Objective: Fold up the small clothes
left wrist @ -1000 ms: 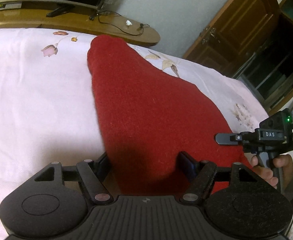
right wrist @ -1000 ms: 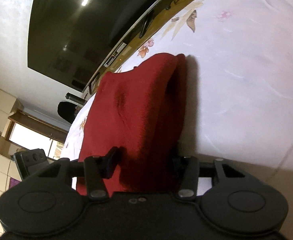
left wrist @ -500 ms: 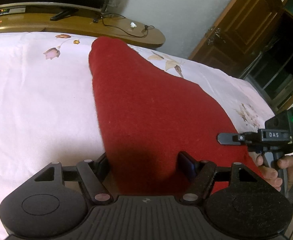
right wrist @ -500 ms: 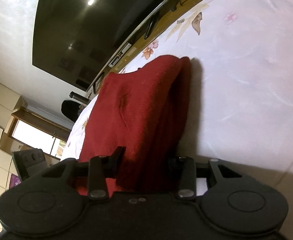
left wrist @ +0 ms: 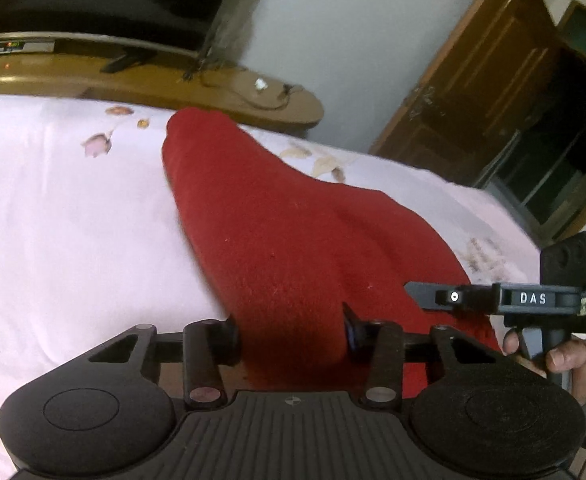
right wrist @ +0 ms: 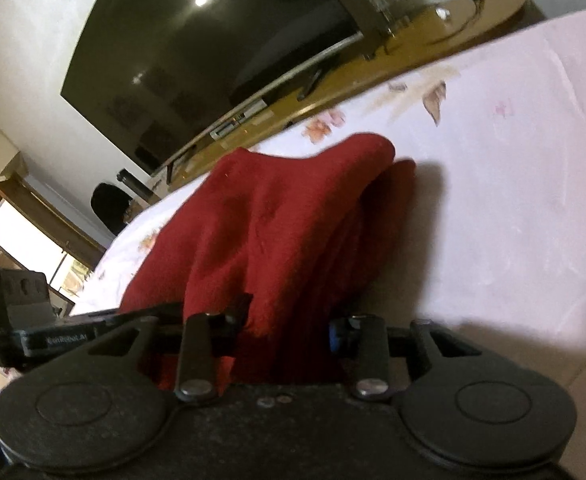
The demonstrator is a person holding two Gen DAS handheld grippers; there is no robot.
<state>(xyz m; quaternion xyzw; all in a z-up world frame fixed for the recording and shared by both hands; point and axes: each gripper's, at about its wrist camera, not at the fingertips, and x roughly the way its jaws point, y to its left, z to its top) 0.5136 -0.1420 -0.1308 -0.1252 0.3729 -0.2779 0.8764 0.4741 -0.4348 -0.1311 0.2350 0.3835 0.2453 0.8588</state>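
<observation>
A red garment lies lengthwise on the pale pink bed sheet, its near edge raised off the bed. My left gripper has that edge between its closing jaws, and both pads press into the cloth. To the right, my right gripper shows side-on, held by a person's hand. In the right wrist view the red garment bunches up into ridges, and my right gripper pinches its near edge with closing jaws. The left gripper shows at the far left.
A wooden TV stand with cables runs along the far side of the bed, under a large dark television. A brown wooden door stands at the back right. Bare sheet lies right of the garment.
Both pairs of jaws have narrowed onto the garment's near edge. The edge has risen and the cloth now shows folds. The right wrist view has rolled.
</observation>
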